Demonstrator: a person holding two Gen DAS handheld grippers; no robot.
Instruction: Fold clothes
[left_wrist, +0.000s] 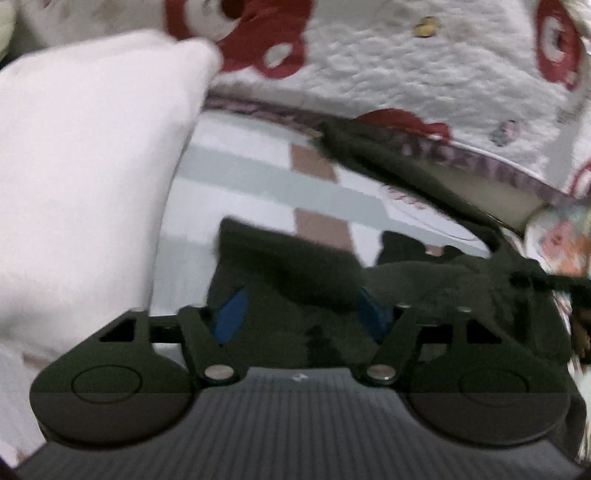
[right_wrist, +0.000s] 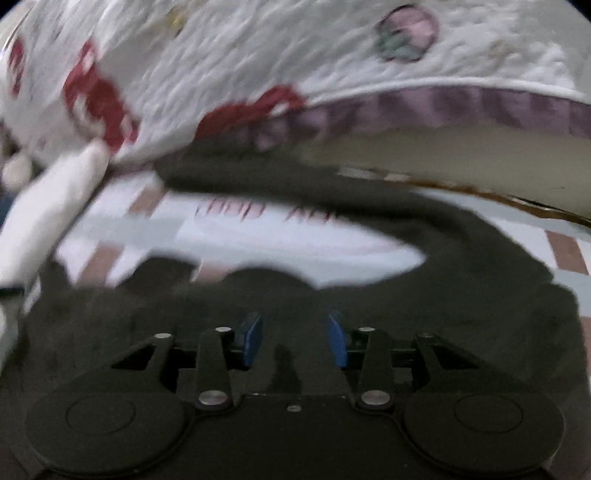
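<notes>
- Left gripper (left_wrist: 303, 314): blue fingers (left_wrist: 231, 314) set apart, dark cloth filling the gap; clamped on a thick bunch or merely resting against it, not to be told from this view.
- Right gripper (right_wrist: 294, 341): fingers (right_wrist: 251, 338) likewise parted with dark cloth between and around them; grip not to be told.
- Dark garment (left_wrist: 295, 266): spread from both grippers toward the quilt (left_wrist: 369, 74), one long strip reaching up to the quilt's purple border, the rest over the checked sheet (left_wrist: 240, 166) below the quilt.
- Likely handling: soft, limp, light; sagging wherever unsupported, creasing readily, not fragile, little slip against the pads.
- Suggested hold: at an edge or corner on the side away from the quilt, one gripper per corner, so as to keep the fold line taut.
- White cloth (left_wrist: 81, 166): below the quilt, left of the garment; identity unclear.
</notes>
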